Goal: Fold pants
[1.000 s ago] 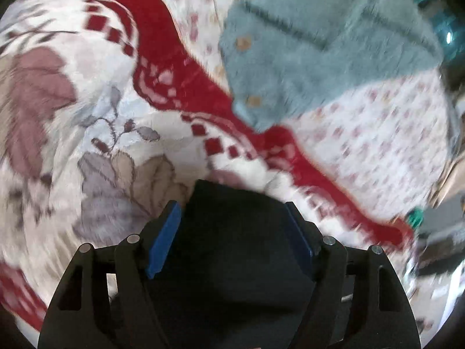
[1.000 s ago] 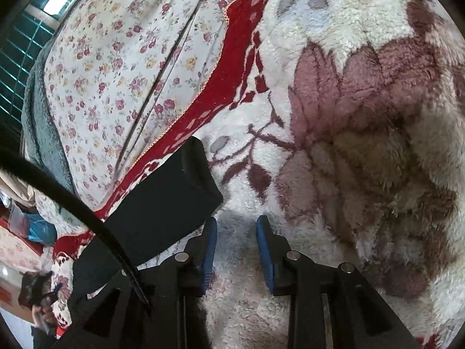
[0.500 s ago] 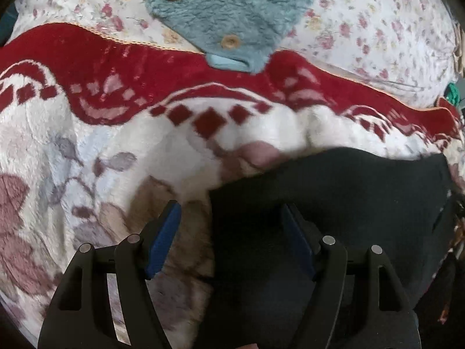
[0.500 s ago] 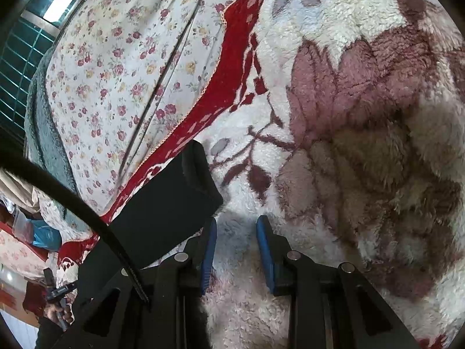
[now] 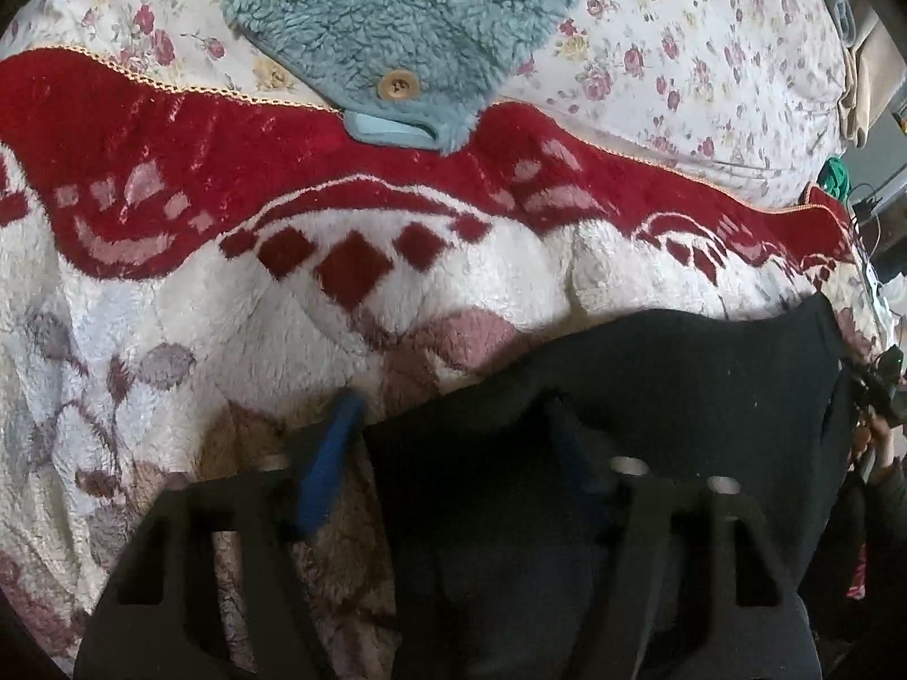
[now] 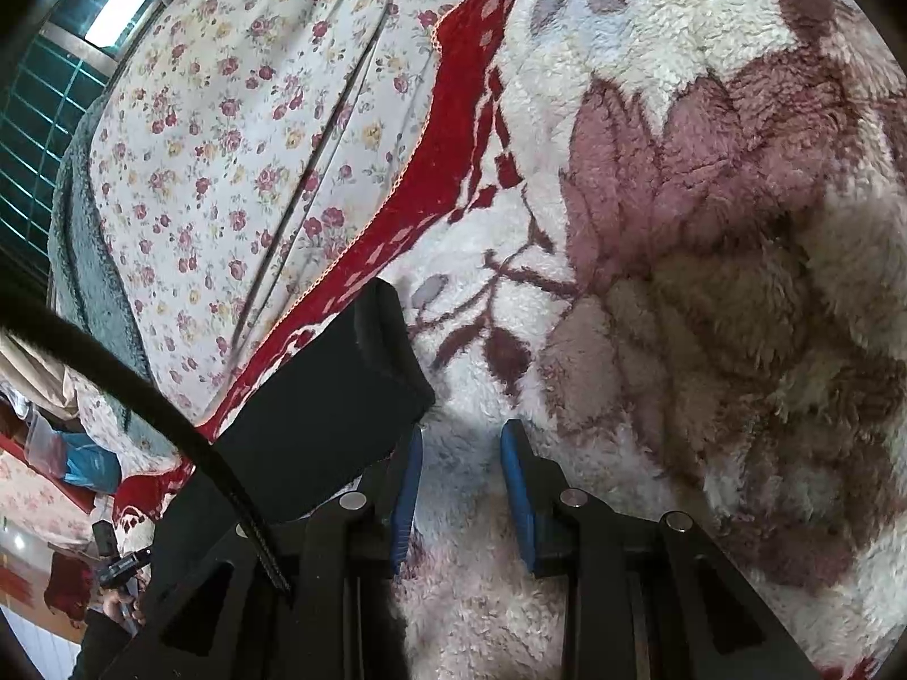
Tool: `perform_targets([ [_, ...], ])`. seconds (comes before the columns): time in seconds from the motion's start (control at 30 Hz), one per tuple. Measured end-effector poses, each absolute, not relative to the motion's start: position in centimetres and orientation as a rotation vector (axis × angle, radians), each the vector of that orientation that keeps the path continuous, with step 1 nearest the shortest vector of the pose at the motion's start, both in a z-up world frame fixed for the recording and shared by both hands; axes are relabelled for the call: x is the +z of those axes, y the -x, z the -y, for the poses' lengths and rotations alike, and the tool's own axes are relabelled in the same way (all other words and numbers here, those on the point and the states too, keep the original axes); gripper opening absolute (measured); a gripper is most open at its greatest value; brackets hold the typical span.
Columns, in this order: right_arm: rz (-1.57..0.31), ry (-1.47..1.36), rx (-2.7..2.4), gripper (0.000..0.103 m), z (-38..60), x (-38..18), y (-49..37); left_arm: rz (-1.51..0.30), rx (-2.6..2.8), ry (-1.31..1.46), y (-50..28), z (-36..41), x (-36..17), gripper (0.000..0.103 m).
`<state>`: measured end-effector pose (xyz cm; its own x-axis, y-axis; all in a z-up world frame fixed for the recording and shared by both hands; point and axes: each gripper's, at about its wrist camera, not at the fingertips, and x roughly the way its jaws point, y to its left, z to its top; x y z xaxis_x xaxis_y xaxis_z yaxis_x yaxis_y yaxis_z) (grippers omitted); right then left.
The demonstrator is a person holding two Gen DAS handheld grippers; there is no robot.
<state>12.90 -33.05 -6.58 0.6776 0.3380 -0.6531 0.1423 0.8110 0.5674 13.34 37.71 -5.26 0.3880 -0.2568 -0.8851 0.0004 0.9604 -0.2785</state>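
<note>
A fleecy floral blanket (image 5: 170, 328) carries the black pants (image 5: 680, 385) and a teal fleece garment (image 5: 408, 11).

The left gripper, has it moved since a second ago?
Yes. The left gripper dropped toward the blanket; the teal fleece slid to the frame's top. Its jaws are closing around the black pants.

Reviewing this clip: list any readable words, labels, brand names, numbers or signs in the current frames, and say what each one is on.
None can be read.
Wooden buttons on the teal fleece garment: marks on their faces, too small and blurred to read as text.
Black pants, floral blanket and flowered sheet: patterns only, no lettering.
</note>
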Motion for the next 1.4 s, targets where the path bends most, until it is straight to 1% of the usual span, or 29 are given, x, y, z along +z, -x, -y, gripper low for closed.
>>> perform_targets([
  [0.07,-0.832,-0.635,0.119,0.028,33.1,-6.6,-12.8,-1.145,-0.180,0.259,-13.1,-37.7,-4.7,0.013],
  [0.2,-0.829,-0.647,0.125,0.028,33.2,-6.5,-13.0,-1.084,-0.162,0.164,-11.8,-35.8,-2.2,0.012],
  [0.4,-0.824,-0.661,0.132,0.028,33.6,-6.6,-12.9,-0.964,-0.162,0.188,-9.1,-36.0,3.0,0.012],
  [0.7,-0.817,-0.693,0.153,0.028,34.1,-6.7,-12.7,-0.851,-0.031,0.036,-5.4,-31.1,7.4,0.012],
  [0.8,-0.776,-0.668,0.145,0.028,34.2,-5.6,-12.2,-0.792,0.006,-0.005,-3.8,-28.9,8.7,0.012],
  [0.87,-0.709,-0.623,0.141,0.029,34.5,-4.0,-12.0,-0.753,0.012,-0.001,-2.5,-27.6,9.3,0.012],
  [0.93,-0.709,-0.590,0.143,0.030,34.7,-2.7,-12.9,-0.730,0.018,-0.010,-1.7,-26.7,9.7,0.012],
  [1.0,-0.762,-0.563,0.202,0.033,34.7,-1.7,-15.1,-0.707,0.023,-0.020,-0.8,-25.9,9.9,0.012],
  [1.07,-0.927,-0.521,0.263,0.033,34.0,-1.6,-18.7,-0.689,0.020,0.005,-0.2,-25.7,10.1,0.012],
  [1.13,-1.018,-0.539,0.310,0.033,33.5,-1.9,-21.3,-0.679,0.024,0.022,0.3,-25.5,10.1,0.012],
  [1.27,-1.089,-0.709,0.340,0.033,33.6,-3.2,-24.7,-0.664,0.023,0.064,0.8,-25.5,10.2,0.012],
  [1.4,-1.099,-0.706,0.333,0.033,32.5,-3.4,-26.5,-0.670,0.020,0.096,0.8,-25.8,9.9,0.012],
])
